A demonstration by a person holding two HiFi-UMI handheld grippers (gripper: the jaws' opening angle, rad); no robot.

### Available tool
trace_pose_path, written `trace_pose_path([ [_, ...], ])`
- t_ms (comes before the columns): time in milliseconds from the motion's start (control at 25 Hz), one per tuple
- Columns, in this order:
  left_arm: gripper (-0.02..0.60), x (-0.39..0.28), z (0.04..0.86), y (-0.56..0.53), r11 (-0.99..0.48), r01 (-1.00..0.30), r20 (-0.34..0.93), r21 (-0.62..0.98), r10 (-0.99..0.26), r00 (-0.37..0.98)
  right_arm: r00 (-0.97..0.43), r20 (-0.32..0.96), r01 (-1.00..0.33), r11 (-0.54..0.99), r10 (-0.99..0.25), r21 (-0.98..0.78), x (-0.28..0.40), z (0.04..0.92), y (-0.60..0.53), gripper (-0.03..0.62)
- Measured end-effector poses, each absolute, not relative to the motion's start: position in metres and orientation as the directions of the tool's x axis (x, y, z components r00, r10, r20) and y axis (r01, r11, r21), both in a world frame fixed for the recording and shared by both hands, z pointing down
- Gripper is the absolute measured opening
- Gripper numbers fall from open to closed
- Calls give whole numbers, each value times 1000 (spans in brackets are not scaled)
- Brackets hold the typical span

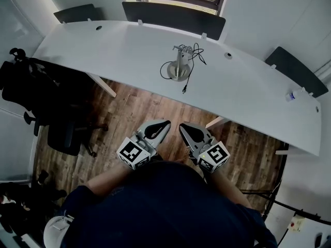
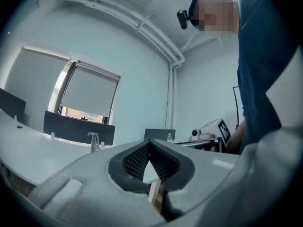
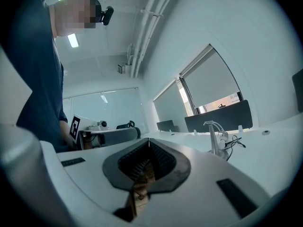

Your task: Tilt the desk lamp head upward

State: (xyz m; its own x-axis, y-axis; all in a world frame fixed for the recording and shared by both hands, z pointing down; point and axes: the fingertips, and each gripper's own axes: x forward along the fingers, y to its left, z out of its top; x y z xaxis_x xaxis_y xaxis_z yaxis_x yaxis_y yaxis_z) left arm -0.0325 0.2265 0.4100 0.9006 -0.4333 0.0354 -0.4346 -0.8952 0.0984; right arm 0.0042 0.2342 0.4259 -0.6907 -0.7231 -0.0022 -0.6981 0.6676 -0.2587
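A small silver desk lamp (image 1: 180, 66) stands on the long white desk (image 1: 124, 56), its round base near the front edge and its black cord (image 1: 192, 61) trailing beside it. The lamp (image 2: 93, 141) shows far off in the left gripper view, and the lamp (image 3: 215, 137) stands to the right in the right gripper view. Both grippers hang close to the person's body, well short of the desk, above the wooden floor. My left gripper (image 1: 166, 123) is shut with nothing in it. My right gripper (image 1: 182, 126) is shut and empty too, tip to tip beside the left.
Dark privacy panels (image 1: 173, 17) stand along the desk's far edge. A black office chair (image 1: 49, 99) sits at the left over the wooden floor (image 1: 129, 118). A small bottle (image 1: 292, 95) rests at the desk's right end. A desk leg (image 1: 217, 122) stands just ahead of the right gripper.
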Motion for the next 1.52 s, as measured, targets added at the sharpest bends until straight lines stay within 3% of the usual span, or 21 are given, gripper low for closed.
trace_pose_path([
  [360, 6, -24, 416, 180, -888, -448, 13, 101, -449, 893, -685, 18, -705, 656, -729, -270, 20, 443, 199, 11],
  [1000, 7, -22, 417, 7, -934, -338, 10, 119, -339, 941, -584, 69, -799, 558, -809, -223, 21, 435, 37, 11],
  [1520, 6, -3, 445, -63, -957, -261, 39, 122, -259, 965, -505, 108, -856, 481, -856, -190, 45, 437, -33, 11],
])
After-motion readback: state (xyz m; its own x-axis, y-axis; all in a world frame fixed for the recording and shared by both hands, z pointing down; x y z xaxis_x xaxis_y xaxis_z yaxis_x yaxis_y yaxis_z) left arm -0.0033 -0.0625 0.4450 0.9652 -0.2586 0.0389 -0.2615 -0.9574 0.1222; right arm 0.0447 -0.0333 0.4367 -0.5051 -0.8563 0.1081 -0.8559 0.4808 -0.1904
